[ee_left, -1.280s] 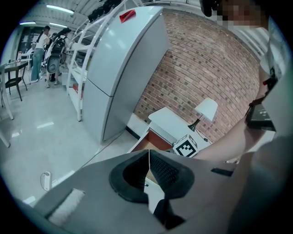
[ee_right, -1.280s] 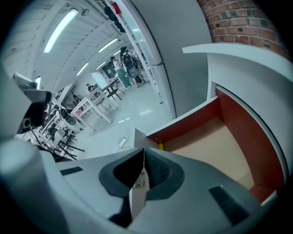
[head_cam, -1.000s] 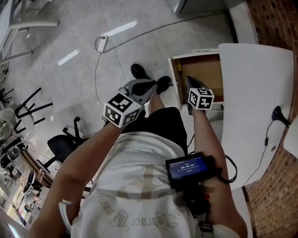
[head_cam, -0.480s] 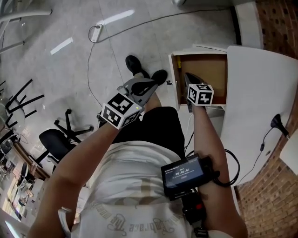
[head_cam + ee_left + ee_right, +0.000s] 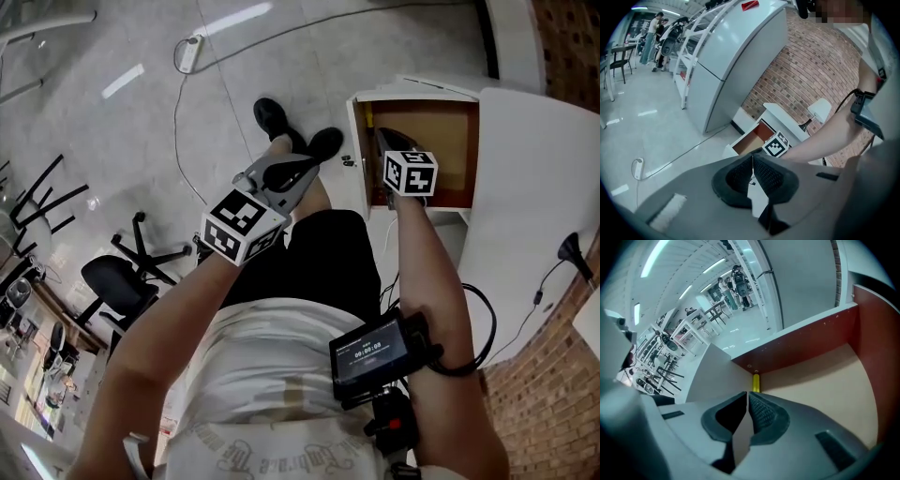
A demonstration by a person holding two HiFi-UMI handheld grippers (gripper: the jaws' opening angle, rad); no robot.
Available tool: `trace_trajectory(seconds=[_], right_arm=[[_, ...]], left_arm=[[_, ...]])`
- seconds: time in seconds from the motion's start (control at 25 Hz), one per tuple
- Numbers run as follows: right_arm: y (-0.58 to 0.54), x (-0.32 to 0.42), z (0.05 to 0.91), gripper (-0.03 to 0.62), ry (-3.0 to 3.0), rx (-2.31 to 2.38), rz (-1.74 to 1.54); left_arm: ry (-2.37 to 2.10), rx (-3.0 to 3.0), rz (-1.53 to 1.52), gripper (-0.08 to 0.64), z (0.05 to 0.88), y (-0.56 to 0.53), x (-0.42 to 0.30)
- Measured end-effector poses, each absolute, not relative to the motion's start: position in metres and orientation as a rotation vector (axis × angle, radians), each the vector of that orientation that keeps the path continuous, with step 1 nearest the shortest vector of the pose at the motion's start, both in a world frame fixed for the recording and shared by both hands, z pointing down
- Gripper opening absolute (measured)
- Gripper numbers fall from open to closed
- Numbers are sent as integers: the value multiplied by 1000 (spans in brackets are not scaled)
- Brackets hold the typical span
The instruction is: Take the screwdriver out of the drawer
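Above the grey floor, the right gripper, jaws together and empty, points into the open drawer near the screwdriver; the left gripper is closed too.

Open drawer, brown bottom, yellow screwdriver lying on it beside one wall

I can read nothing for certain. The screen strapped to the person's right forearm shows a row of pale digits, too small to make out. The print on the shirt is blurred lettering.
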State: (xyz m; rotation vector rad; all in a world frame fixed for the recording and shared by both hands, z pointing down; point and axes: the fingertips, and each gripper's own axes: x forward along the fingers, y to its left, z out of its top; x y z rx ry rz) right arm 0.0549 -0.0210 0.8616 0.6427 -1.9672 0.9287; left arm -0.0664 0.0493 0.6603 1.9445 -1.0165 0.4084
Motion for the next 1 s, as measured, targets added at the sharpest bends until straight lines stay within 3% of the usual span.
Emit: trace_trajectory(seconds=[0.36, 0.44, 1.0], right_arm=[[-33, 45, 884, 11, -1985, 644, 924], [-39, 43, 891, 77, -1988, 661, 942], [-43, 34, 931, 77, -1907, 599, 952]], left_arm=[[-1051, 1889, 394, 12, 673, 57, -75], [-1044, 1882, 395, 12, 679, 60, -74], [-1009, 1836, 367, 12, 698, 78, -66]])
